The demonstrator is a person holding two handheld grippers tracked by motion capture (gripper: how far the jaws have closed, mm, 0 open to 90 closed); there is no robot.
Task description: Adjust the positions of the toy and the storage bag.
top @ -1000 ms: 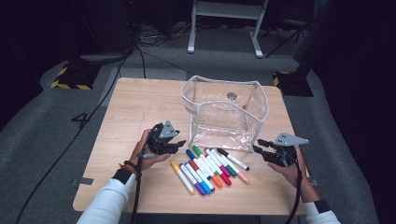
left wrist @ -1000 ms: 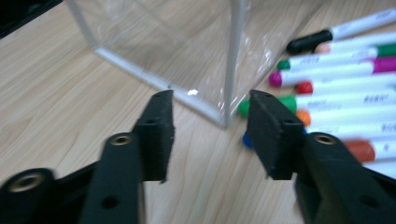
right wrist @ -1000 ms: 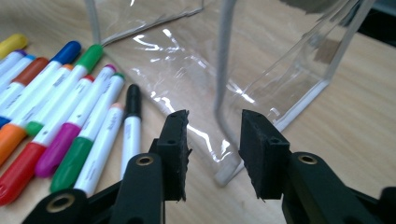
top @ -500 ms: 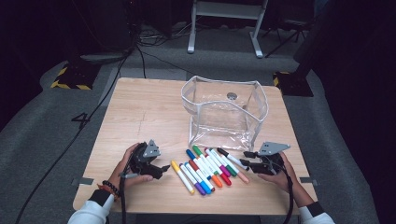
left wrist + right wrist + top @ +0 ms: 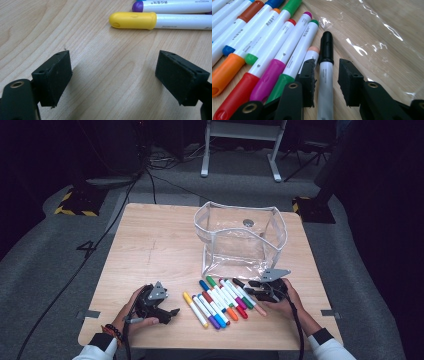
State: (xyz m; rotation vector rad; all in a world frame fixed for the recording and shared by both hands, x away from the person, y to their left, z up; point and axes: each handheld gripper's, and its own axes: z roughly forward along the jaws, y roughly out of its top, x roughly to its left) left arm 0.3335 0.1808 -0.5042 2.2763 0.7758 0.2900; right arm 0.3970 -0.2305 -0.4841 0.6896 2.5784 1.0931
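Right gripper (image 5: 257,289) has dropped to marker row, jaws narrow astride black marker (image 5: 325,67), not clamped. Left gripper (image 5: 113,75) lowered at row's 9 o'clock, wide, empty. Pick-up imminent.

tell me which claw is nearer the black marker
Right. The right claw has its jaws either side of the black marker; the left claw sits across the marker row.

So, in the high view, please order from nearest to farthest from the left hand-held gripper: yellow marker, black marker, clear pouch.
From the left hand-held gripper:
1. Yellow marker, just beside it, at the row's left end.
2. Black marker, at the row's right end.
3. Clear pouch, behind the markers.
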